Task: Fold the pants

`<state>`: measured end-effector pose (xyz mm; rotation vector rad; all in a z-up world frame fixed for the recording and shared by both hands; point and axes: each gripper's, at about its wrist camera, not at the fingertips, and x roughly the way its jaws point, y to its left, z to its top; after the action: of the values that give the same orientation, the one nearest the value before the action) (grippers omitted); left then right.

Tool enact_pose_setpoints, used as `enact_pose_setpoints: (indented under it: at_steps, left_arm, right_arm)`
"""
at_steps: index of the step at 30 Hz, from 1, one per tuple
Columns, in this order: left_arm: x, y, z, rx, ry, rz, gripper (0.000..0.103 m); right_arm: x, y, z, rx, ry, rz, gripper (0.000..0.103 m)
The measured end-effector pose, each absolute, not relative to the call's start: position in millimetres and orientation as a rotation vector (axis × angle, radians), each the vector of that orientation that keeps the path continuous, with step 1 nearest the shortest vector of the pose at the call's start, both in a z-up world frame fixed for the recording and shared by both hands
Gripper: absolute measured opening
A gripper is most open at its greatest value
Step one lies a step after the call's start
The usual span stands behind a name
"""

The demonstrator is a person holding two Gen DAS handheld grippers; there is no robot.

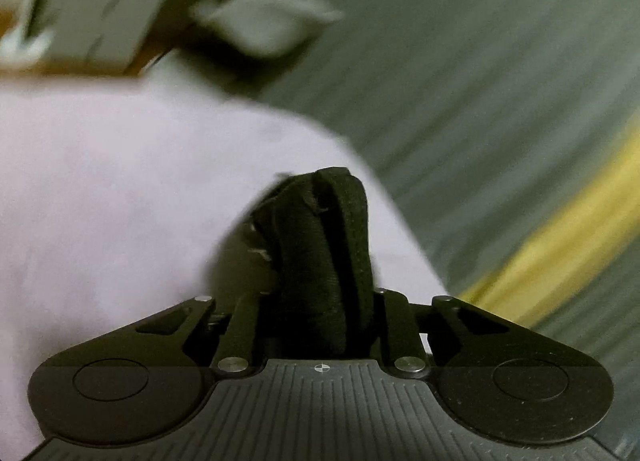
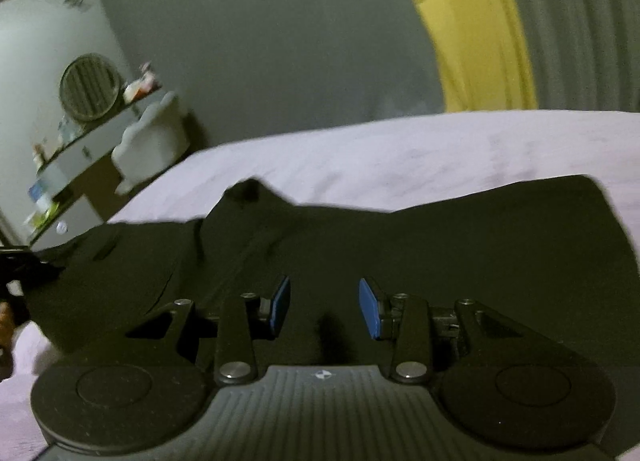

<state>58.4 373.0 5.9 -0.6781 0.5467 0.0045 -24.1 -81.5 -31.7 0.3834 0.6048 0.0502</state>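
The left gripper (image 1: 320,301) is clenched on a bunched fold of the black fabric pants (image 1: 320,245): the cloth stands up in a thick, creased wad between its two dark fingers, which are pressed in against it on either side. Behind that wad lies the pale lilac bed sheet (image 1: 120,181), and beyond the bed's edge the view is smeared with motion blur — a grey ribbed surface and a yellow band (image 1: 560,241) are all that can be made out there. The right gripper (image 2: 324,307) is released, its blue-padded fingers (image 2: 280,303) held apart with dark cloth showing in the gap between them. It hovers low over the pants (image 2: 440,253), which spread wide across the lilac sheet (image 2: 380,153) with an uneven upper edge. Past the bed hangs a yellow curtain (image 2: 472,29) against a grey wall, and to the left stands a cluttered shelf unit (image 2: 72,165) with a round slatted fan (image 2: 90,87) above it.
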Motion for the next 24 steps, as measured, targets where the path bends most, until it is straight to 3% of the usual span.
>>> enact_pose_setpoints:
  at_steps: [5,10,17,24]
  left_arm:
    - [42,285,78,-0.404,0.438,-0.209,0.022]
    - [24,186,99,-0.243,0.433,-0.436,0.022]
    - [31,75,47,-0.189,0.645,-0.574,0.026]
    - [50,29,-2,-0.092,0.804,-0.578,0.039]
  right_arm:
    - [-38,-109,-20,0.453,0.534,-0.035,0.038]
    - [-47,-138,-11,0.547,0.482,-0.088,0.038]
    - [-72,-182,-8,0.629,0.445,-0.159,0.038]
    - [-91,-221,-23,0.702,0.485,-0.197,0.041]
